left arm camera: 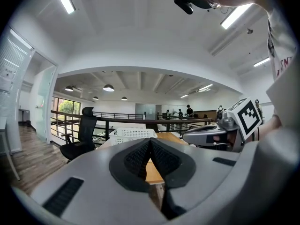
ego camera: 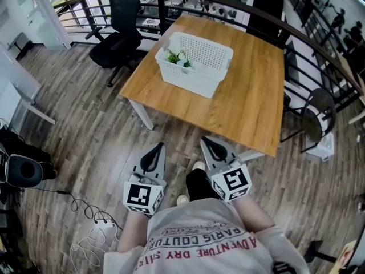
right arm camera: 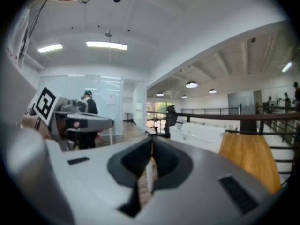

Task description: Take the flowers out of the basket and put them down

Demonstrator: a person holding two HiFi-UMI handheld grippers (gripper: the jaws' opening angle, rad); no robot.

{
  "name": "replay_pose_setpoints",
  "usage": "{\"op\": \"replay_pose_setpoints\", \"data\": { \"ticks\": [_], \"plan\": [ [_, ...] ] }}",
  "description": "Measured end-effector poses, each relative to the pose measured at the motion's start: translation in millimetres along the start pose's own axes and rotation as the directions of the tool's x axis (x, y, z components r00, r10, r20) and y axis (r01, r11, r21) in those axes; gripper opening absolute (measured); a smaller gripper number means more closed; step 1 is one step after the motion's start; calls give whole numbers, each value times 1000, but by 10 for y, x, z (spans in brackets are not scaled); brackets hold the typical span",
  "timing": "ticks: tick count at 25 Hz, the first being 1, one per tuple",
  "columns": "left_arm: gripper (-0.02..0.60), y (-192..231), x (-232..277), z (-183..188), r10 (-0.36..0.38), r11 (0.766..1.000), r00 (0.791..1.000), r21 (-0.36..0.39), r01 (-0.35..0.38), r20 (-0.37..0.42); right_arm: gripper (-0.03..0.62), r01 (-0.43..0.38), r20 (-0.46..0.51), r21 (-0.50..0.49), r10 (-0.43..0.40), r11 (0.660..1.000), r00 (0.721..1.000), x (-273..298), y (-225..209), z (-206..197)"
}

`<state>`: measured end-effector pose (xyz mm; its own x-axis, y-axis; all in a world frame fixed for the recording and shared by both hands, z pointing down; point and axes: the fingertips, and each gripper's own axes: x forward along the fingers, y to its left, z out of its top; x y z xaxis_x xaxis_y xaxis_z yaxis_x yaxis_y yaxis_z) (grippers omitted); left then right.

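Flowers point(ego camera: 178, 57): small white-and-green bunch in the left end of the white basket point(ego camera: 197, 83). They sit below the rim, close against the wall. My read: the walls keep them in place, so they have to come out upward, not sideways.

Basket sits on the wooden table point(ego camera: 254, 99), toward its left side, set in from the near edge. Bare wood runs to the right of it and in front of it. That looks like the obvious spot to put them down.

Left gripper point(ego camera: 155, 153) and right gripper point(ego camera: 210, 146) hang side by side over the floor point(ego camera: 85, 130), well short of the table, both pointing at it roughly level. In the left gripper view, the left gripper point(left arm camera: 150, 146) has its pads touching at the tips with nothing between them. In the right gripper view, the right gripper point(right arm camera: 151, 149) is closed and empty as well. Reach not started, in my judgement. Whichever goes in must open before it drops past the rim.

Clearances:
- near table edge faces the person, nothing in front of it
- office chair point(ego camera: 114, 41) just off the table's left corner, so tight on that side
- railing point(ego camera: 239, 7) behind the table
- second chair point(ego camera: 316, 116) at the right end
- cables point(ego camera: 94, 221) on the floor lower left, away from the approach line
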<state>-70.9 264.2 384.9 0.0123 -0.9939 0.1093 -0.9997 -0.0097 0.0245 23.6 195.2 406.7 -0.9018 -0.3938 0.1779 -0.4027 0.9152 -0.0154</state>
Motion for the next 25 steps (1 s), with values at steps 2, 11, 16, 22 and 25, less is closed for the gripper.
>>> {"op": "replay_pose_setpoints", "data": {
  "ticks": [2, 11, 16, 22, 25],
  "plan": [
    [25, 154, 142, 16, 18, 1000, 1000, -7, -18, 5, 29, -14, 6, -5, 14, 1000, 1000, 199, -77, 33],
    [25, 728, 1099, 220, 72, 997, 997, 38, -72, 10, 29, -65, 24, -17, 65, 998, 998, 1172, -784, 255],
    [25, 1027, 1841, 300, 86, 996, 996, 28, -87, 28, 29, -63, 52, -60, 66, 996, 996, 1672, -1360, 450],
    [25, 1165, 2518, 364, 59, 998, 998, 21, -60, 21, 29, -44, 34, -39, 45, 998, 998, 2001, -1889, 491],
    [25, 1241, 2787, 357, 33, 999, 999, 26, -33, 4, 29, -22, 7, -17, 22, 1000, 1000, 2140, -2112, 486]
  ]
}}
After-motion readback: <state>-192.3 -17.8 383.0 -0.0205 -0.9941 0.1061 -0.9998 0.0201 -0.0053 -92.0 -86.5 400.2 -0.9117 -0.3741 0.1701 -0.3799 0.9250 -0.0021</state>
